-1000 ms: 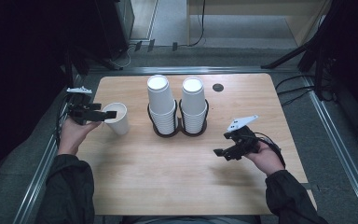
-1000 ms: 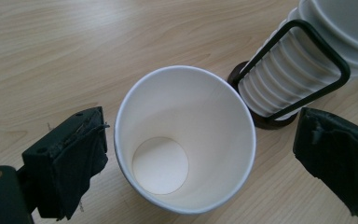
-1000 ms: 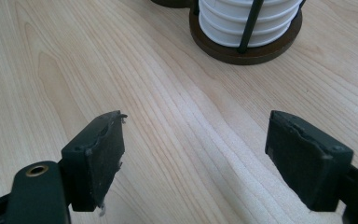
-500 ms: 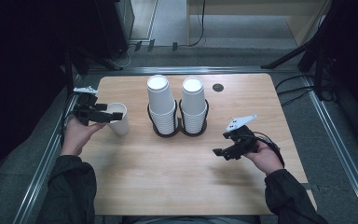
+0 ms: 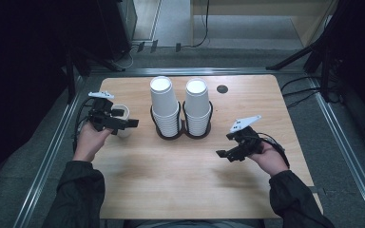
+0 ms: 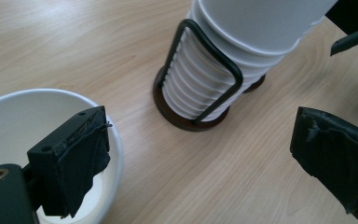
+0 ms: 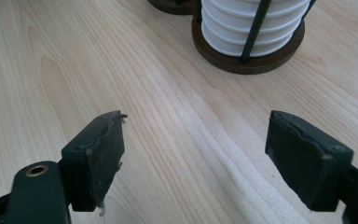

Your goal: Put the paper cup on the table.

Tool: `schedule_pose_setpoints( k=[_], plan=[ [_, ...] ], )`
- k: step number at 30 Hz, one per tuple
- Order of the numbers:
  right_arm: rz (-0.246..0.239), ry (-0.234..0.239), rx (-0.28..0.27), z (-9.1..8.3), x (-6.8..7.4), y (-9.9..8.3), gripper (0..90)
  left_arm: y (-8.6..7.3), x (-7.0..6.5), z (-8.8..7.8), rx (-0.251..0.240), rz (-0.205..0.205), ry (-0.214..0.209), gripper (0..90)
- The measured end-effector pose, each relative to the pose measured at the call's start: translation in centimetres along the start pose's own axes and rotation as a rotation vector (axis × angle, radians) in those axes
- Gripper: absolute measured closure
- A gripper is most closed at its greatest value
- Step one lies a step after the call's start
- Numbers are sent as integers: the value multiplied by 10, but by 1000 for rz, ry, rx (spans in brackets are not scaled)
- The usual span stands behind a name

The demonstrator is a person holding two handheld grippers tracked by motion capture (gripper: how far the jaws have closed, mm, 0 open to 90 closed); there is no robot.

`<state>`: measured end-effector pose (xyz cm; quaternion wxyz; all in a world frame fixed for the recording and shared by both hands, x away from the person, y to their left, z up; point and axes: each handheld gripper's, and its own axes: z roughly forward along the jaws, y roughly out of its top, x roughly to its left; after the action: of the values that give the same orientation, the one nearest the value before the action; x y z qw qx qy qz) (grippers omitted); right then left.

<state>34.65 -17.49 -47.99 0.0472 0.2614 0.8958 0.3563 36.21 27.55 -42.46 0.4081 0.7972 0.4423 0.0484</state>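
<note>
A single white paper cup [image 5: 123, 132] stands upright at the table's left. My left gripper [image 5: 124, 118] hovers over it, open. In the left gripper view one jaw hangs above the cup's [image 6: 28, 112] mouth and the other stands far off to the right, so nothing is gripped by the left gripper [image 6: 200, 135]. Two tall stacks of white cups [image 5: 164, 107] [image 5: 197, 104] sit upside down in black wire holders [image 6: 205, 70] at the table's middle. My right gripper [image 5: 224, 154] rests low at the right, open; the right gripper [image 7: 196, 126] has only bare wood between its jaws.
The wooden table [image 5: 171, 180] has a small black round hole [image 5: 222, 89] near its far edge. The nearer holder's dark base [image 7: 247, 58] lies ahead of the right gripper. Metal rails and cables run along both sides of the table.
My left gripper has slid to the right, from beside the single cup to over its rim. The cup has stayed put. The right hand has not moved.
</note>
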Motion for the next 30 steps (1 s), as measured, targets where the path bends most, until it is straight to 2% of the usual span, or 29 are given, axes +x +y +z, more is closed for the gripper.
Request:
schedule_pose_setpoints(
  k=[3, 11, 15, 21, 30],
  plan=[
    [-4, 3, 0, 1, 0, 1, 201, -2, -6, 6, 28, -5, -2, 46],
    [-15, 7, 1, 3, -2, 5, 201, -12, -27, 23, 48, 53, -10, 46],
    [-19, 12, 5, 5, -2, 6, 201, -15, -33, 31, 44, 71, -38, 46],
    [-23, 16, 4, 5, -3, 7, 201, -22, -43, 43, 40, 95, -15, 46],
    [-23, 15, 12, 6, -1, 7, 201, -33, -55, 59, 59, 118, -19, 46]
  ],
)
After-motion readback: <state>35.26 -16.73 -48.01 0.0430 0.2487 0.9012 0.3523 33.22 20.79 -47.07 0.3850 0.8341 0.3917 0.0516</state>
